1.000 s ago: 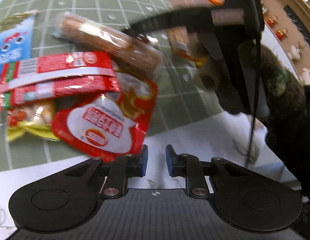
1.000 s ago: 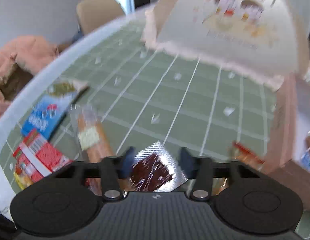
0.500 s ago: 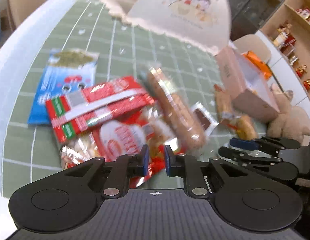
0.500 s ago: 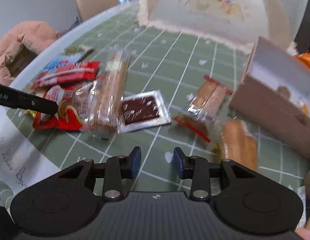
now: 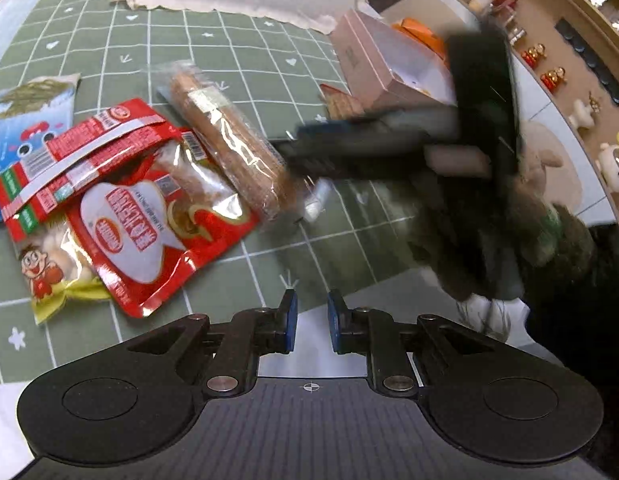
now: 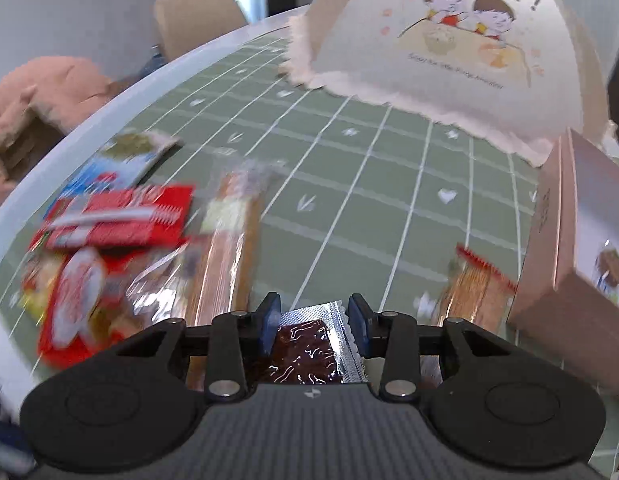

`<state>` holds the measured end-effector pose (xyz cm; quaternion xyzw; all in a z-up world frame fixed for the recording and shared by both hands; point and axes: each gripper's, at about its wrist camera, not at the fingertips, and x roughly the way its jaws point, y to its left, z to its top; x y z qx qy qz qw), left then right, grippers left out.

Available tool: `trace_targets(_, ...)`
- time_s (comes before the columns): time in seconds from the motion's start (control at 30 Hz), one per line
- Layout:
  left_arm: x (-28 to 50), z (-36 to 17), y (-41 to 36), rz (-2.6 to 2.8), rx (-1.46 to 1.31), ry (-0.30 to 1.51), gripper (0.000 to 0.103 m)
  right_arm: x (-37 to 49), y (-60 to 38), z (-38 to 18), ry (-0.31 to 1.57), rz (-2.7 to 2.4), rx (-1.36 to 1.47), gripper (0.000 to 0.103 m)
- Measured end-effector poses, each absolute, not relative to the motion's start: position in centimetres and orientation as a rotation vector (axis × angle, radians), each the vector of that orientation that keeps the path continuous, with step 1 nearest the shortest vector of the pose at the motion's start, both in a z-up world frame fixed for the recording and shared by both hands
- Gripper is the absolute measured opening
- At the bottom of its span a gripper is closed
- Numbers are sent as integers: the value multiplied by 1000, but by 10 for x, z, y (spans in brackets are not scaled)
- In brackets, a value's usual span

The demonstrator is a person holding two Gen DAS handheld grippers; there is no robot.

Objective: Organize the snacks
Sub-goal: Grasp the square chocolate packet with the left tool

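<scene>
Snack packets lie on a green grid mat (image 5: 237,60): a red pouch (image 5: 149,224), a red strip pack (image 5: 81,148), a long clear-wrapped brown bar (image 5: 229,144) and a blue pack (image 5: 25,120). My left gripper (image 5: 311,320) hangs over the mat's near edge, jaws narrowly apart and empty. My right gripper (image 6: 313,322) is open with a silver packet of dark brown snack (image 6: 309,348) between its fingers, low over the mat. It also crosses the left wrist view (image 5: 349,148), blurred. An orange-red wrapped snack (image 6: 477,284) lies beside a pink box (image 6: 565,264).
A cream food cover with a cartoon print (image 6: 449,48) stands at the back of the mat. The pink open box (image 5: 381,64) is at the right. A tan chair (image 6: 197,16) and pink cloth (image 6: 41,96) are beyond the table. Shelves with figurines (image 5: 549,60) are at the far right.
My right gripper has dropped back down to the silver packet, which now sits between its open fingers. My left gripper has pulled back toward the mat's near edge, still empty.
</scene>
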<state>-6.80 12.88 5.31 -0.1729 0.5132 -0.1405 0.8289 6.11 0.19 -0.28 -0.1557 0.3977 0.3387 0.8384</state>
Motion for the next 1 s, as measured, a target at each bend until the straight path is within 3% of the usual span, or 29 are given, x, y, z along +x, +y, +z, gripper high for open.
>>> trace_targets(0.27,-57,61,116,-307,-322,1041,19,16,-73,5,852,668,-340,40)
trace_targets(0.43,-36,69,69,-388,-134,993,22,7,-146,43,786,530,-115,71)
trace_targets(0.73,-27,37,-33,-575,436,1005,27,-14,-224,55,670,275,19,71)
trace_targets(0.77,-29,34,-35,-585,451,1007,30,-15,-231,56,669,257,20,71)
trace_targets(0.9,-24,33,-38,-661,370,1034,64,-18,-252,56,669,218,36,71)
trace_targets(1.0,-17,35,-30,-645,282,1046,59,-21,-255,53,680,189,23,71)
